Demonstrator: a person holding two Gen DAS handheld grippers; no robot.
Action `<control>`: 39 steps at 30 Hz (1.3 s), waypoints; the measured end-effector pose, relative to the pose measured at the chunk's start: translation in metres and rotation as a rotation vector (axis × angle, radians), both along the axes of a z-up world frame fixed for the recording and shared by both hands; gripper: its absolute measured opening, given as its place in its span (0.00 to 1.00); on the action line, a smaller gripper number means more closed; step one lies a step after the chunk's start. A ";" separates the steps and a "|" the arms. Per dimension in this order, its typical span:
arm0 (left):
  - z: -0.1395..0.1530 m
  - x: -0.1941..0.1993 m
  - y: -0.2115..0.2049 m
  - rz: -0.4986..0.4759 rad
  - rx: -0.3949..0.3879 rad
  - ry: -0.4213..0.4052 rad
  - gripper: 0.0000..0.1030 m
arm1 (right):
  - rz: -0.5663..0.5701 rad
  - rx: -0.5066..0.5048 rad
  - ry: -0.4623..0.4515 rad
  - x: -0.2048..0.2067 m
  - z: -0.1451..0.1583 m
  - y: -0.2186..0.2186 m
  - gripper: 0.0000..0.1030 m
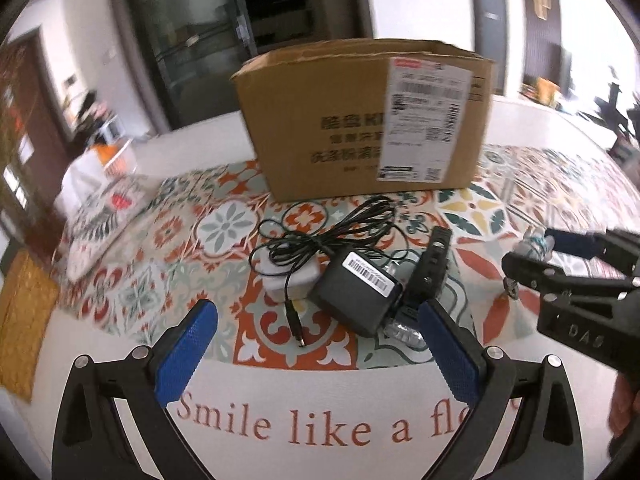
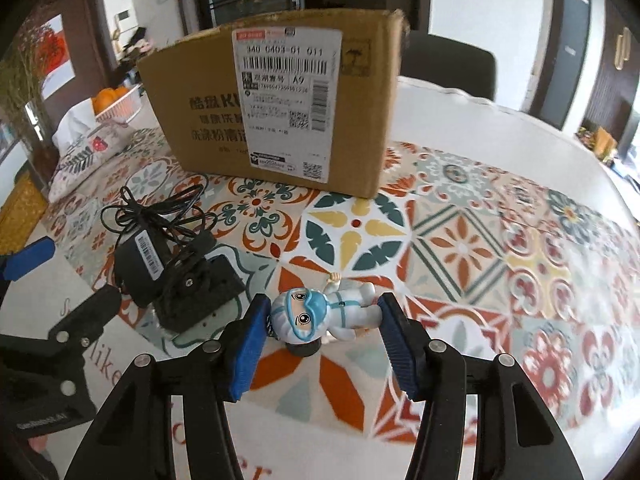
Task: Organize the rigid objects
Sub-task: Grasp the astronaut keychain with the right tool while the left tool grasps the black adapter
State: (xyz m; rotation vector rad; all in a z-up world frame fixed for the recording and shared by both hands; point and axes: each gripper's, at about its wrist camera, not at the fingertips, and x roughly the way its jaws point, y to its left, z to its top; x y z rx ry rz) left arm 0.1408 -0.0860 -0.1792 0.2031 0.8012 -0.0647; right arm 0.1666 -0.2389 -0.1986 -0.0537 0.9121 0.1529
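Pale-blue figurine (image 2: 320, 314) (goggled, masked) lying between wide right claw (image 2: 320, 344) | left claw (image 1: 316, 348) wide

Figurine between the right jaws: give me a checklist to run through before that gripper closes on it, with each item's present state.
1. Right gripper open: ok, jaws spread wide.
2. Figurine between the jaws: ok, lying on its side on the tablecloth.
3. Figurine centred: not ok, its head sits near the left jaw, with a gap on the right.
4. Nothing else in the gap: ok, the adapter and black holder lie off to the left.
5. Left gripper out of the way: ok, open, over the adapter pile.
6. Box open on top: cannot tell from the right wrist view.
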 end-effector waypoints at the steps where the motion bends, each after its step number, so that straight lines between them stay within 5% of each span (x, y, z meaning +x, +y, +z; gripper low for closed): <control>1: 0.000 -0.001 0.000 -0.024 0.012 -0.008 0.98 | -0.015 -0.002 -0.003 -0.005 0.003 0.001 0.54; 18: -0.033 0.002 -0.011 -0.401 0.277 -0.084 0.78 | -0.077 0.054 0.097 -0.036 -0.023 0.034 0.54; 39: -0.050 0.019 -0.031 -0.427 0.277 -0.079 0.55 | -0.101 0.062 0.098 -0.023 -0.023 0.025 0.54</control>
